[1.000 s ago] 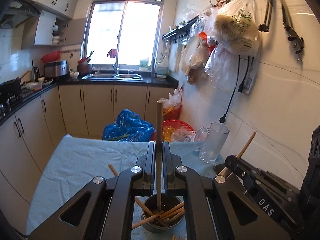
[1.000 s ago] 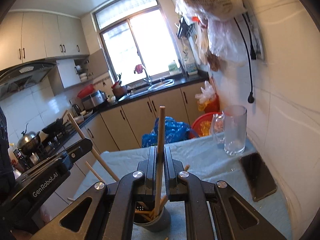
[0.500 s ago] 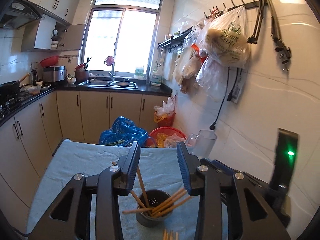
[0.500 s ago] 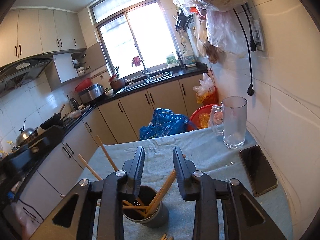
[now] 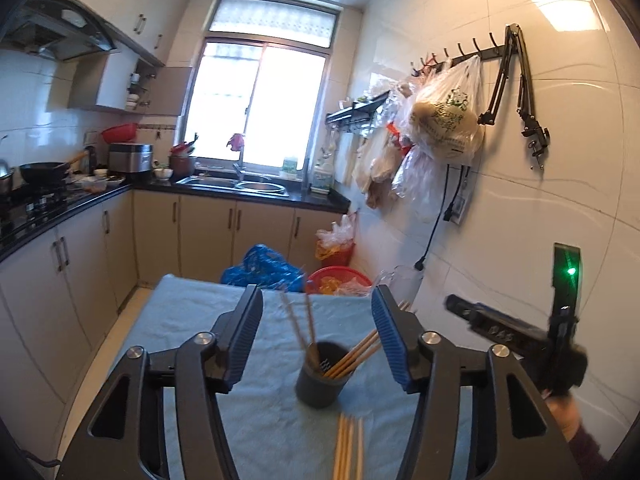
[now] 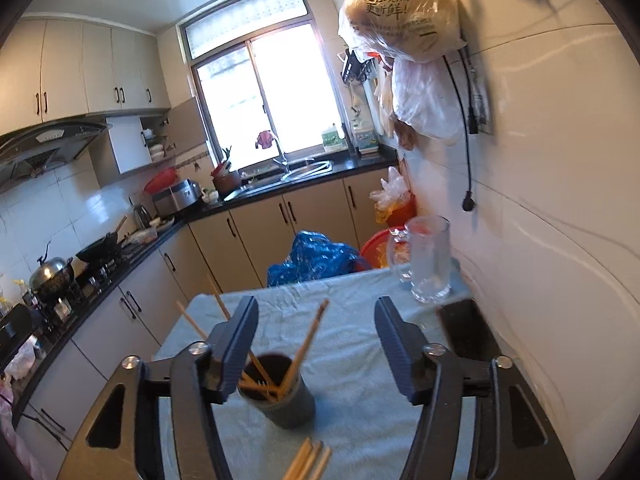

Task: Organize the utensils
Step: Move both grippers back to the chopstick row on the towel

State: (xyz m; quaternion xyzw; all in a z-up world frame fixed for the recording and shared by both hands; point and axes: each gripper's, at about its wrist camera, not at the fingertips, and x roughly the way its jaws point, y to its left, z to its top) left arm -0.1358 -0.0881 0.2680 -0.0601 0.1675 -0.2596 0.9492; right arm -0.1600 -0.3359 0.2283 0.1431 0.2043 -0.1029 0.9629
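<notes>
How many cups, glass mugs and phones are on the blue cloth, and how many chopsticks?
Cup: 1
Glass mug: 1
Phone: 1
Chopsticks: some stand in the cup and some lie loose in front of it, too blurred to count
Total without chopsticks: 3

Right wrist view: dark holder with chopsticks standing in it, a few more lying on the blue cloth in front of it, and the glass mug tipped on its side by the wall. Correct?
Not quite. In the right wrist view the glass mug stands upright by the wall, not tipped over. The rest holds: the dark holder has chopsticks standing in it, and a few more chopsticks lie on the blue cloth in front.
</notes>
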